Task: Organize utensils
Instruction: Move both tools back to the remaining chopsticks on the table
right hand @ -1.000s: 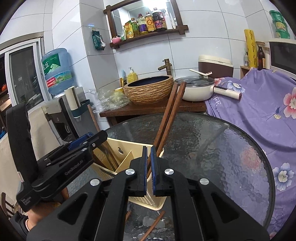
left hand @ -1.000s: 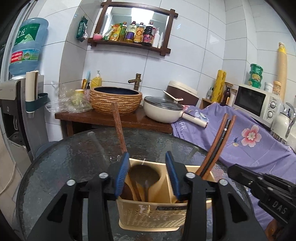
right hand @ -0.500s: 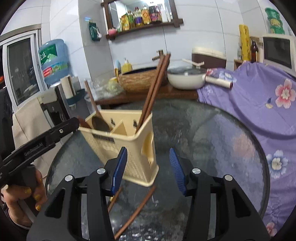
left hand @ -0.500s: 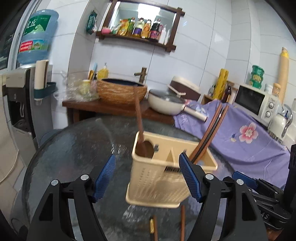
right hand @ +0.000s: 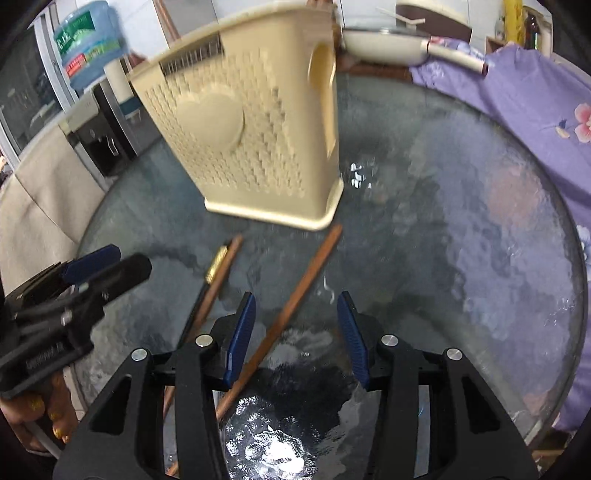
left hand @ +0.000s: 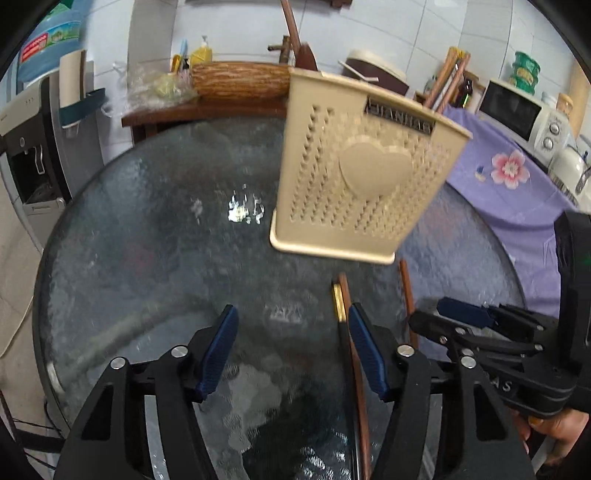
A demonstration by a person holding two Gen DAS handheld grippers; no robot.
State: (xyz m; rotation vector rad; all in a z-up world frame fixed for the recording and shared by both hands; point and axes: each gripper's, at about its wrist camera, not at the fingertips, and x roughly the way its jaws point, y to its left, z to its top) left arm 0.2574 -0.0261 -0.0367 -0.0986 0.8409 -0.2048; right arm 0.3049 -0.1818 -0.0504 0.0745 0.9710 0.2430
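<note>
Both claw cameras low over round dark glass tabletop (left hand: 147,229) (right hand: 461,221), facing forward, close. Both see beige plastic holed utensil basket (left hand: 362,177) (right hand: 251,147), from left and right.

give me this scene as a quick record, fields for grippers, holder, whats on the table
left gripper: open, empty, low over the table
right gripper: open, empty, above a loose chopstick
utensil holder: beige plastic, heart on front, standing on the table
in holder: chopsticks and a wooden handle sticking up
loose on table: brown chopstick; gold-banded chopstick beside another brown one
table: round, textured glass
</note>
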